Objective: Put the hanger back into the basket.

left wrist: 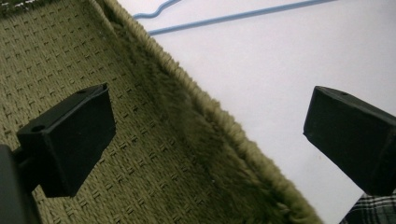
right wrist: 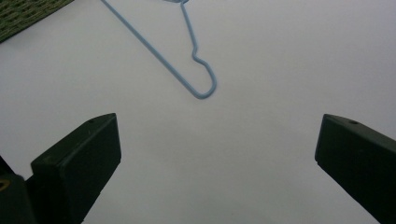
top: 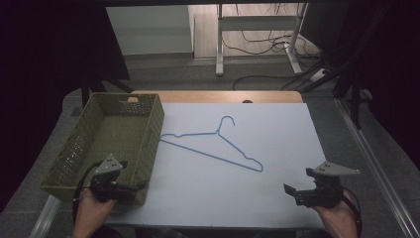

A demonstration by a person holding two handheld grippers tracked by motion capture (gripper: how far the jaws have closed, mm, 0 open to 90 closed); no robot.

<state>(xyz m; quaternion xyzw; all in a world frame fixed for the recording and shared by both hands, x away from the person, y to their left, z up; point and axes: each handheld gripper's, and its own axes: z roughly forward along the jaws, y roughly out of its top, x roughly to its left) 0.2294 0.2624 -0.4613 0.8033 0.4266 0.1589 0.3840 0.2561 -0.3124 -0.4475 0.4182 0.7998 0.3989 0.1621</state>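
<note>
1. A blue wire hanger point(top: 214, 146) is lying flat on the white sheet point(top: 277, 134) covering the table, near the middle; its long bar is running from beside the basket at the far left down toward the near right, and its hook is pointing toward the far edge.
2. A green woven basket point(top: 84, 134) is sitting at the left, its right wall just beside the hanger's left end.
3. The left gripper point(top: 130, 190) is hovering at the basket's near right corner, jaws spread wide and gripping nothing; the left gripper view is showing one jaw over the basket floor and the other over the sheet, the rim point(left wrist: 219, 116) running between them.
4. The right gripper point(top: 292, 191) is hovering near the right front edge, jaws spread and gripping nothing; the right gripper view is showing the hanger's rounded shoulder end point(right wrist: 205, 88) ahead, well apart from both jaws.
</note>
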